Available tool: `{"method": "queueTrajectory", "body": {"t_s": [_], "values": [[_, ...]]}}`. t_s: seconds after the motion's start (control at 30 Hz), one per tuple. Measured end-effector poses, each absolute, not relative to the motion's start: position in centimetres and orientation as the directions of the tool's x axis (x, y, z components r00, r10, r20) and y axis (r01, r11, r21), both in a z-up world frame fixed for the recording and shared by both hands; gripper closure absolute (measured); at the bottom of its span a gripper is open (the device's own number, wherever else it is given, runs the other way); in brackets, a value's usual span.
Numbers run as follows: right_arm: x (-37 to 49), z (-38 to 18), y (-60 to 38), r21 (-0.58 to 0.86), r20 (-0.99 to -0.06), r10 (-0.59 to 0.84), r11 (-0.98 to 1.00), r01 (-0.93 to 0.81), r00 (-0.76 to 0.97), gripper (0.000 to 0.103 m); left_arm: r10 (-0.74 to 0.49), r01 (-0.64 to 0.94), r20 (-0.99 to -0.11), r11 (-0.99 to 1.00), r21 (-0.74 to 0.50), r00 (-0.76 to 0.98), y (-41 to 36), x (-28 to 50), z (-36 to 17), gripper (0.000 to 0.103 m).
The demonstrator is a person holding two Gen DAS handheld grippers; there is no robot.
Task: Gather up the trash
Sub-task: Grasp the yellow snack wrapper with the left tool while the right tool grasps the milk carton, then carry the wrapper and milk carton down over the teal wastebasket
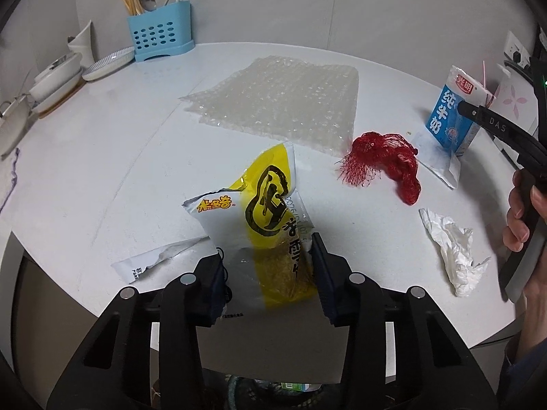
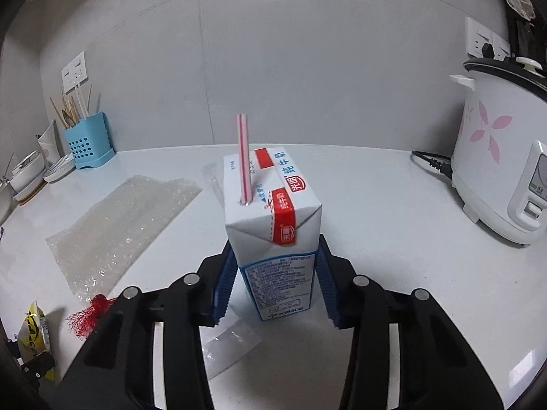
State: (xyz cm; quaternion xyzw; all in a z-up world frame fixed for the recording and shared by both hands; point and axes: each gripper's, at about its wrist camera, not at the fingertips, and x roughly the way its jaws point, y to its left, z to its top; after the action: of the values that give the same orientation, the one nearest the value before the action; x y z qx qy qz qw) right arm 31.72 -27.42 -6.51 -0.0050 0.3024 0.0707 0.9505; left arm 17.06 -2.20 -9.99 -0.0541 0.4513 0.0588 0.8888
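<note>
The left gripper (image 1: 268,266) pinches a yellow snack bag (image 1: 263,218) above the table (image 1: 102,143) edge. The right gripper (image 2: 275,282) jaws flank the upright milk carton (image 2: 273,225), contact unclear; a straw (image 2: 243,157) stands in its top. The blue caddy (image 1: 159,30) holds utensils

A home kitchen: a white bench (image 2: 393,205) against a grey wall carries a rice cooker (image 2: 495,177), a blue cutlery holder (image 2: 87,145) with chopsticks, stacked bowls (image 1: 56,75), and wall sockets (image 2: 73,71).
</note>
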Motion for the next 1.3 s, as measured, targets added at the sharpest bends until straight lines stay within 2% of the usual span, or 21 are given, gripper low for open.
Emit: {"method": "queueTrajectory", "body": {"t_s": [0.33,0.6,1.3], "values": [[29.0,-4.4,-28.6,0.018,-0.530,0.073,0.997,-0.075,0.845,0.064,0.048,-0.153,-0.805,0.987,-0.053,0.591,-1.9,16.6,-9.8,0.062],[25.7,-3.2,-29.1,-0.017,-0.535,0.005,1.000,-0.017,0.845,0.064,0.047,-0.156,-0.790,0.986,-0.063,0.612,-1.9,15.7,-9.0,0.062],[10.7,-2.6,-29.4,-0.066,-0.529,0.005,0.997,-0.047,0.849,0.064,-0.071,-0.034,-0.711,0.991,-0.132,0.700,-4.6,9.1,-4.5,0.062]]}}
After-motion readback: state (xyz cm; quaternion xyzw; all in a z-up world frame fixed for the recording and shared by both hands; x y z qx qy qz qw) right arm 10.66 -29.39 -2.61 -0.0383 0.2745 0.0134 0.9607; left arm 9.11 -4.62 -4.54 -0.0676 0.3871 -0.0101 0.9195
